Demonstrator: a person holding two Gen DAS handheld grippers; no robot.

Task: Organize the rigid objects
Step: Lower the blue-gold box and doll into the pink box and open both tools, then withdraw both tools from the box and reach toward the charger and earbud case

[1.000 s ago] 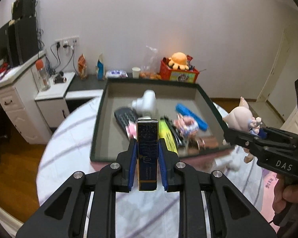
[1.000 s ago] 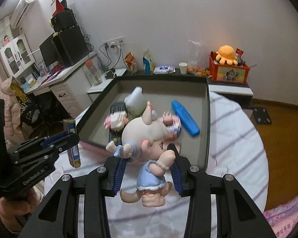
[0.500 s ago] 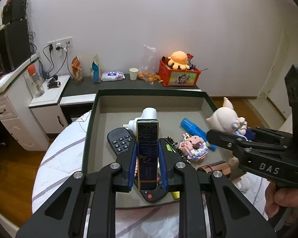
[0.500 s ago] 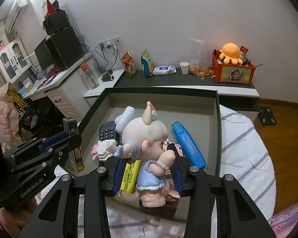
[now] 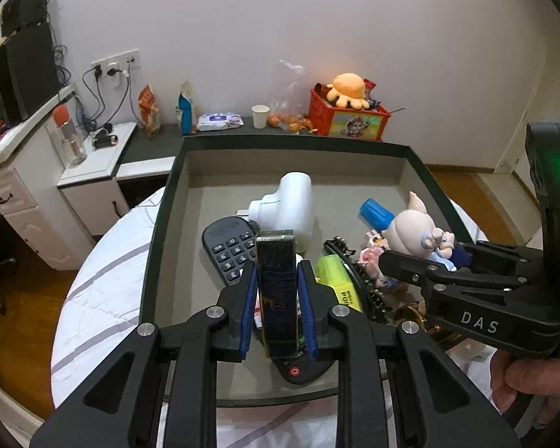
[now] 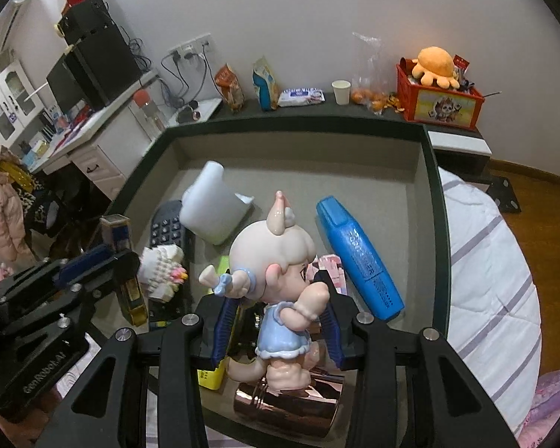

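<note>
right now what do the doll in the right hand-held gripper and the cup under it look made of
Pale-haired doll in a blue dress: likely hard vinyl or resin, smooth and glossy, with bright highlights on the head and arm. Rose-gold cup lying on its side: looks like polished metal or metallic plating, since it shows a mirror-like reflection.

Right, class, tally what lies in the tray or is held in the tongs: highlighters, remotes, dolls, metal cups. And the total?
Highlighters: 2, blue highlighter, yellow highlighter
Remote: 1
Doll: 1
Metal cup: 1
Total: 5

Upright dark box (image 5: 278, 291) and pale-haired doll (image 6: 276, 283) above the cluttered tray (image 5: 156, 231).
</note>
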